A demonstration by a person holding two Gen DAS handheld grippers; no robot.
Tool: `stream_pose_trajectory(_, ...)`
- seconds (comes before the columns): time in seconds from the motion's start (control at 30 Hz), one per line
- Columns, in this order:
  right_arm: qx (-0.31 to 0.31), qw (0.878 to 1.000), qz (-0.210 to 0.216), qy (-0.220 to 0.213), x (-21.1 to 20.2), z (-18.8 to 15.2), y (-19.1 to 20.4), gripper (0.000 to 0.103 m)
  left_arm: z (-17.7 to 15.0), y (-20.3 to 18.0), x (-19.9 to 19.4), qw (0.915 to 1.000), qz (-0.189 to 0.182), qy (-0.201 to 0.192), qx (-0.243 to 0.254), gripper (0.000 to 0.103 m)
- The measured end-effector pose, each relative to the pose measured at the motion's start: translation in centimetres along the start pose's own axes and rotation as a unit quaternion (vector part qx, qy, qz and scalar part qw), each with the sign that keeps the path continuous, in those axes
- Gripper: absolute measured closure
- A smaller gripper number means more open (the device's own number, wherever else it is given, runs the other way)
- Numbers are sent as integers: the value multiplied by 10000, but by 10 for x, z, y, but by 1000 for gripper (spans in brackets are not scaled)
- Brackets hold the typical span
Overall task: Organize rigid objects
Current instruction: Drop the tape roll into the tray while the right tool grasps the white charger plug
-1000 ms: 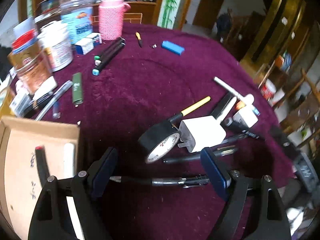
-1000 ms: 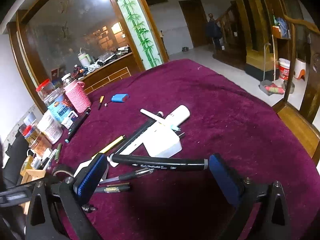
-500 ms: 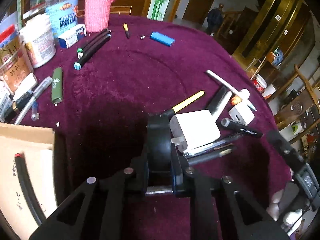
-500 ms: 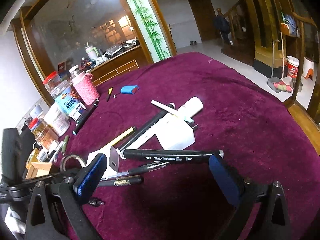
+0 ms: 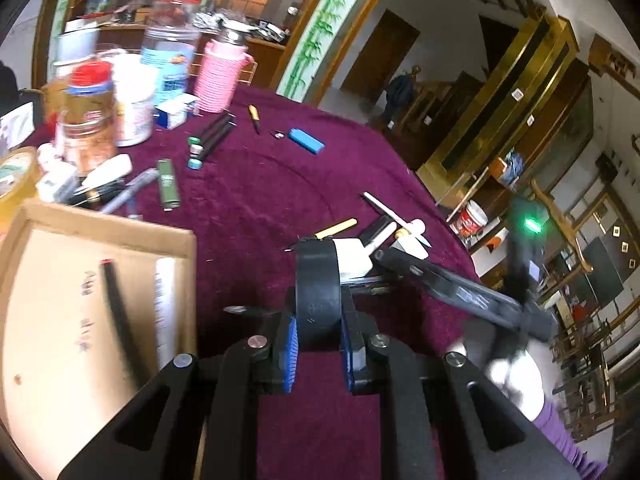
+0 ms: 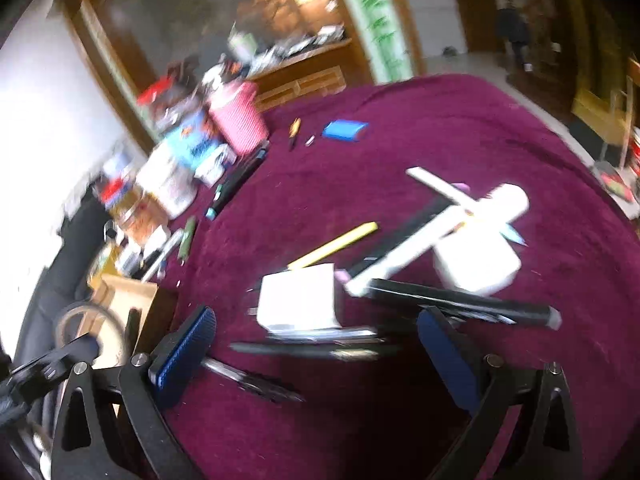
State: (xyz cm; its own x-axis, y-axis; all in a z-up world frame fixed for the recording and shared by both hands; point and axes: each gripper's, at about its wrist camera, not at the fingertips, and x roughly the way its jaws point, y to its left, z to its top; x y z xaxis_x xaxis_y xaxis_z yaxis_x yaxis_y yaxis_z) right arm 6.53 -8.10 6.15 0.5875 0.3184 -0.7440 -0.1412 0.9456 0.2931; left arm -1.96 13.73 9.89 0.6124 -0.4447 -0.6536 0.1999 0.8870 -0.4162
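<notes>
I have the black tape roll [image 5: 318, 296] pinched edge-on in my left tongs [image 5: 318, 354], low centre of the left wrist frame, clear of the maroon bench [image 5: 260, 200]. The cardboard box [image 5: 80, 320] lies just left of it, its long side running up the frame. My right tongs [image 6: 316, 354] gape empty over the pens [image 6: 312, 350].

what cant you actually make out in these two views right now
- Left wrist view: the black tape roll in the left gripper hides part of the white charger.
- Left wrist view: print on the cardboard box floor, blurred.
- Right wrist view: jar labels, motion-smeared.
- Right wrist view: the pens between the open right gripper fingers, streaked.
</notes>
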Motion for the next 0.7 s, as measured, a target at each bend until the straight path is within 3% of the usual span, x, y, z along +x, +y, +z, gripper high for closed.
stream_pose_trajectory(0.13,-242,9986,-187,443,37,7,20,12,-6,31,-25,9994,176,-147,-258,86)
stream_pose_trajectory(0.23,-424,9951,-554,696,59,2,29,19,-10,58,-42,9981,356,-215,-454,86)
stream_pose_trajectory(0.27,-456,9942,-600,763,64,1,30,28,-11,66,-46,9976,424,-225,-503,86)
stream_pose_trajectory(0.47,-216,9964,-544,614,48,2,25,28,-19,107,-62,9943,667,-213,-799,86)
stream_pose_trajectory(0.53,-181,9976,-444,499,34,3,25,42,-21,116,-64,9933,775,-180,-842,86)
stream_pose_trajectory(0.7,-289,9991,-80,304,13,7,48,42,-15,148,-48,9882,1025,198,-1121,86)
